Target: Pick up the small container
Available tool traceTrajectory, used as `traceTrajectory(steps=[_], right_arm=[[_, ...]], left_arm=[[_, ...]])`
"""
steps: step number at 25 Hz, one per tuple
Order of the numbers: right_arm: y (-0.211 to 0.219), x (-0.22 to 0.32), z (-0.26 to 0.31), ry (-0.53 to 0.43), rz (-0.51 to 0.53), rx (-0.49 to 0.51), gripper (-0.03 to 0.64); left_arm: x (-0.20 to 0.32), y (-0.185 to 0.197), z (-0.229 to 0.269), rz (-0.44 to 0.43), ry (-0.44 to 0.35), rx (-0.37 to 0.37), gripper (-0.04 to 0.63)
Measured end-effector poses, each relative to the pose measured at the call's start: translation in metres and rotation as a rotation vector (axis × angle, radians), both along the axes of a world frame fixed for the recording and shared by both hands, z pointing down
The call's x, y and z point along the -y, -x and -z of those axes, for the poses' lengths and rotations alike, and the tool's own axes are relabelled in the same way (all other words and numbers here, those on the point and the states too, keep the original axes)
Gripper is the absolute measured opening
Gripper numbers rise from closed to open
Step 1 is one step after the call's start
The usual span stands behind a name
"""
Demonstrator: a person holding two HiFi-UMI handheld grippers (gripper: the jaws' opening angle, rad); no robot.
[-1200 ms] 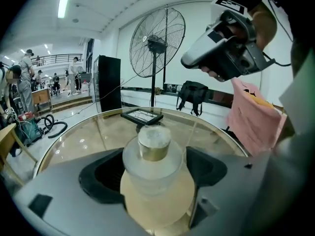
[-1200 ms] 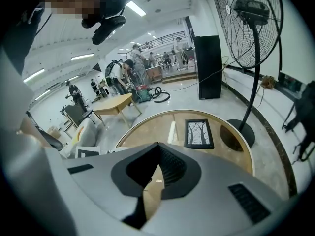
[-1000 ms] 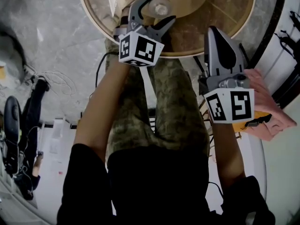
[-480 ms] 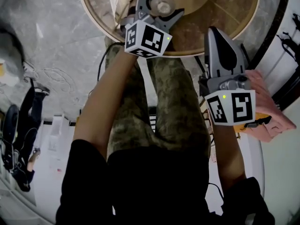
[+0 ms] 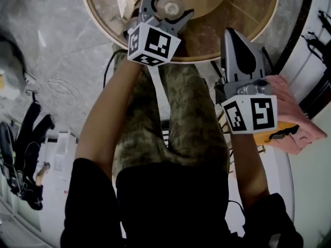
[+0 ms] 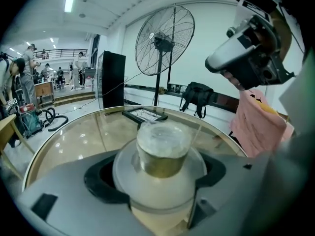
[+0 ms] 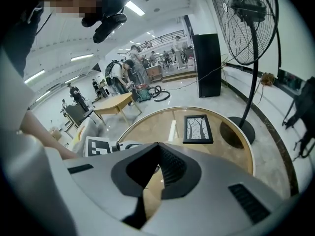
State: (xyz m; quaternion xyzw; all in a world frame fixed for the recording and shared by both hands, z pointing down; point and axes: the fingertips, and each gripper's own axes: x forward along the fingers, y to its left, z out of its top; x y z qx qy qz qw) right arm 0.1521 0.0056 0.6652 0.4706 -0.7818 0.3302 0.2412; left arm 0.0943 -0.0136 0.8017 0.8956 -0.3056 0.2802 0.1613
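Note:
The small container (image 5: 169,6) is a round translucent jar with a gold band and a clear lid (image 6: 162,141). It sits between the jaws of my left gripper (image 5: 166,5) over the near edge of the round glass table (image 5: 101,19). In the left gripper view the grey jaws of my left gripper (image 6: 160,173) close in on its white body from both sides. My right gripper (image 5: 234,34) is lower right, at the table's near rim, shut with nothing in it. In its own view the right gripper (image 7: 156,146) shows its jaws meeting at the tip.
A black picture frame (image 7: 198,129) lies on the table's far side. A tall floor fan (image 7: 253,33) stands beyond the table. A pink cloth (image 5: 292,120) lies at my right. People and a wooden table (image 7: 114,102) are far off in the hall.
My left gripper with the container moved up and to the right, then drifted back left a little. The right gripper has shifted only slightly left.

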Motion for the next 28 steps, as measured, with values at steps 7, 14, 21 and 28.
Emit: traceTrajectory(steps=[7, 14, 21, 28], right_arm=[[-0.005, -0.006, 0.029, -0.042, -0.025, 0.003, 0.015], [-0.001, -0.007, 0.083, -0.089, -0.060, 0.010, 0.015], [0.008, -0.014, 0.158, -0.141, -0.099, -0.005, 0.015], [0.025, -0.016, 0.240, -0.181, -0.122, -0.013, 0.015]], left_arm=[[-0.006, -0.003, 0.051, 0.048, 0.003, -0.034, 0.365], [-0.006, 0.005, 0.128, 0.083, 0.021, -0.066, 0.365], [-0.007, 0.032, 0.214, 0.077, 0.052, -0.065, 0.364], [-0.008, 0.057, 0.316, 0.056, 0.034, -0.072, 0.364]])
